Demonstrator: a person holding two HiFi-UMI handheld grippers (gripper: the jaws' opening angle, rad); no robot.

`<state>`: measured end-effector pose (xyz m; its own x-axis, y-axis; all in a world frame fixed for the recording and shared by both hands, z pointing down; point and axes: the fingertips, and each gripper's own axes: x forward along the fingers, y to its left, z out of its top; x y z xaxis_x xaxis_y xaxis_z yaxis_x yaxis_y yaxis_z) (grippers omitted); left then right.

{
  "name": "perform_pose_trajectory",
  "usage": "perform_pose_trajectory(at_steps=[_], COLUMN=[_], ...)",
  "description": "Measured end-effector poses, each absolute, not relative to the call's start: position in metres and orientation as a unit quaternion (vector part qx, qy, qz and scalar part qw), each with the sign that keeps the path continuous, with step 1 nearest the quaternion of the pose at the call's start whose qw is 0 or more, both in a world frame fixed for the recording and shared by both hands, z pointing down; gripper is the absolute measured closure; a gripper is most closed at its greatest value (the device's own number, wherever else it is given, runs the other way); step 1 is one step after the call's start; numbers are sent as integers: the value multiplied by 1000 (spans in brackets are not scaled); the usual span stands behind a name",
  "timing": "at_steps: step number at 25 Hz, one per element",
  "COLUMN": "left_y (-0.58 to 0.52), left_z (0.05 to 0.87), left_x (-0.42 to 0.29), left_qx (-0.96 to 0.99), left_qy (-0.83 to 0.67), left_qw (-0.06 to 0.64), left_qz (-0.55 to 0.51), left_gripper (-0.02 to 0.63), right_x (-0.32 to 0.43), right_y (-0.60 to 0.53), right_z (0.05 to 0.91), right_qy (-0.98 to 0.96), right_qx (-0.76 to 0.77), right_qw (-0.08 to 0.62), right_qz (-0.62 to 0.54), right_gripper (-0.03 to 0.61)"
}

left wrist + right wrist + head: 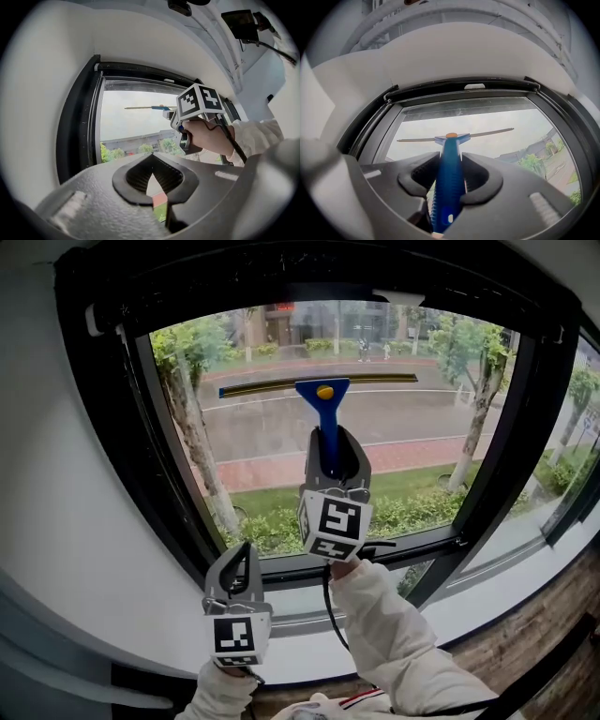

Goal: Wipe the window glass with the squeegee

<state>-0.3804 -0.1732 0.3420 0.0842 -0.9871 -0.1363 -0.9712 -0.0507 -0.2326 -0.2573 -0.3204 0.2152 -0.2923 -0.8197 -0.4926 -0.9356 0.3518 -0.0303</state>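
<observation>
The squeegee stands upright in front of the window glass. Its slim olive blade lies level high on the pane, just under the top rail of the black window frame. The blade's left end stops short of the frame's left post, and more bare glass lies toward the right post. A broad clear stretch runs down to the bottom rail. Whether the blade touches the pane cannot be told. The right gripper has its jaws clamped on the blue plastic handle. The right gripper view shows that handle ribbed along its edge, widening into a triangular head with an orange stud. The left gripper hangs lower, below the frame's bottom-left corner, well apart from the tool. In its own view the grey, grooved jaws meet at their tips with nothing between them. Only that view shows the bare hand and white sleeve on the right gripper's grip, with a black cable trailing. Only the head view shows the trees and road beyond the frame.
</observation>
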Motion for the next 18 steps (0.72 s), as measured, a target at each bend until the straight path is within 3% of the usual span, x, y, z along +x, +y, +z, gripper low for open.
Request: perform_pose_trajectory(at_steps=[18], left_y=[-174], left_z=[348], left_x=[-373], left_qx=[-728], left_qy=[674], left_qw=[121], left_qz=[-27], left_gripper=[614], right_x=[-247], right_y=[-311], right_z=[282], right_qy=[803], right_qx=[-559], right_qw=[175], right_qz=[114], right_gripper=[433])
